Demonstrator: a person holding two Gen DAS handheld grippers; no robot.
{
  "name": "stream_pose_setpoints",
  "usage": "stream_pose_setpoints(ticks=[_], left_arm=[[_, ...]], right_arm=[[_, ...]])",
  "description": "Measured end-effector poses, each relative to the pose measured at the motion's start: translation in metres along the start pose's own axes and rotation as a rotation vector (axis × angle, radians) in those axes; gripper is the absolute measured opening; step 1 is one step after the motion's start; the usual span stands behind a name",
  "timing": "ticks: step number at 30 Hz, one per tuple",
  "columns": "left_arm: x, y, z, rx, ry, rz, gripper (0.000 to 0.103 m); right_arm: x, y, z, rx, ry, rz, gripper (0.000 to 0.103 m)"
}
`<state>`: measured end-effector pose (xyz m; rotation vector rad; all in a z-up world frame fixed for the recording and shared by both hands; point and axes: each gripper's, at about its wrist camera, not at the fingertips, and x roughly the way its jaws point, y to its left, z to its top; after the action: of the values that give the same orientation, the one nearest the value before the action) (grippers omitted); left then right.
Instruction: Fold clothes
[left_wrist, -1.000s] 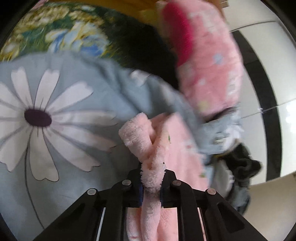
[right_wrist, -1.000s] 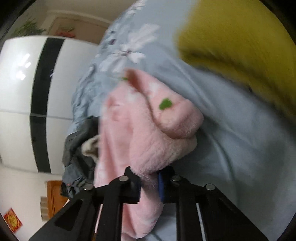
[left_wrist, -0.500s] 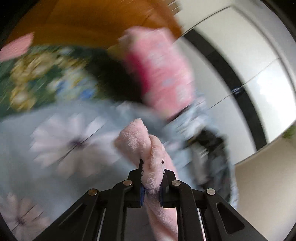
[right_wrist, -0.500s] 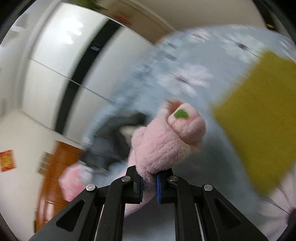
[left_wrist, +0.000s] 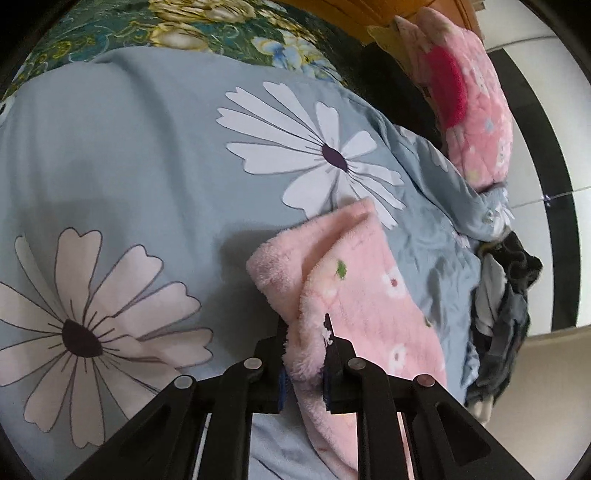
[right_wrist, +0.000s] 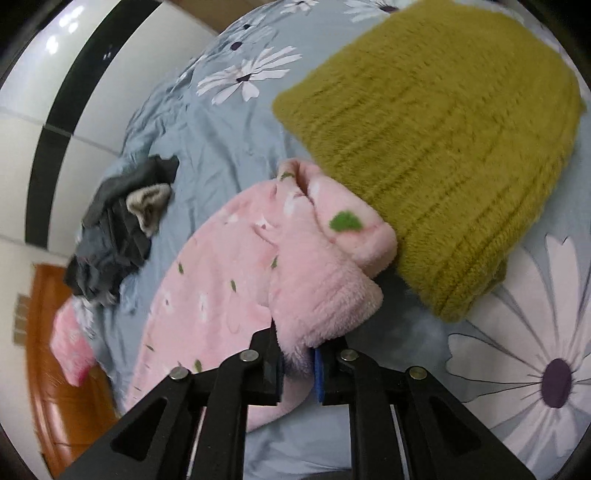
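A pink fleece garment (left_wrist: 362, 295) with small flowers and green leaves lies on the grey-blue daisy bedsheet (left_wrist: 129, 147). One bunched edge of it sits between the fingers of my left gripper (left_wrist: 304, 328), whose jaws are opening while the pads still touch the fleece. In the right wrist view the same pink garment (right_wrist: 221, 277) stretches away to the left. Another folded edge fills my right gripper (right_wrist: 306, 339), and those jaws are opening too. That edge rests against an olive knitted sweater (right_wrist: 443, 147).
A heap of dark clothes (left_wrist: 506, 314) (right_wrist: 118, 229) lies near the bed's edge. A pink quilted item (left_wrist: 476, 103) lies beyond it. A green floral cover (left_wrist: 184, 29) is at the far side. A white wardrobe with a black stripe (right_wrist: 55, 92) and a wooden door (right_wrist: 55, 406) stand past the bed.
Both grippers carried the pink garment across the bed and down onto the sheet, where it now lies spread. The right one arrived beside the olive sweater. Both pairs of jaws stand slightly wider.
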<state>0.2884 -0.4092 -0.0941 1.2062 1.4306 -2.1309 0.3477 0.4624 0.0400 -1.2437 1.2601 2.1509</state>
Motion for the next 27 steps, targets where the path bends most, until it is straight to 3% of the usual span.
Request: stream_pose_setpoints(ticks=[3,6,14,19,23,27], left_arm=[[-0.007,-0.007,-0.001,0.059,0.020,0.003,0.018],[-0.014,-0.010,-0.003,0.115,0.041,-0.025,0.018],[-0.012,-0.031,-0.014,0.307,0.114,0.126,0.018],[-0.020,-0.028,-0.013,0.323,0.077,0.072,0.018],[-0.012,-0.036,-0.010,0.395,0.090,0.110,0.018],[0.000,-0.026,-0.003,0.348,0.092,0.087,0.018]], right_arm=[[-0.012,0.003,-0.006,-0.038,0.000,-0.039,0.038],[-0.028,0.013,-0.014,-0.089,-0.022,-0.057,0.042],[-0.053,0.045,-0.032,-0.173,-0.039,-0.050,0.043],[-0.049,0.061,-0.044,-0.211,-0.020,-0.062,0.044],[-0.046,0.067,-0.051,-0.218,-0.010,-0.058,0.044],[-0.042,0.072,-0.057,-0.221,-0.001,-0.058,0.044]])
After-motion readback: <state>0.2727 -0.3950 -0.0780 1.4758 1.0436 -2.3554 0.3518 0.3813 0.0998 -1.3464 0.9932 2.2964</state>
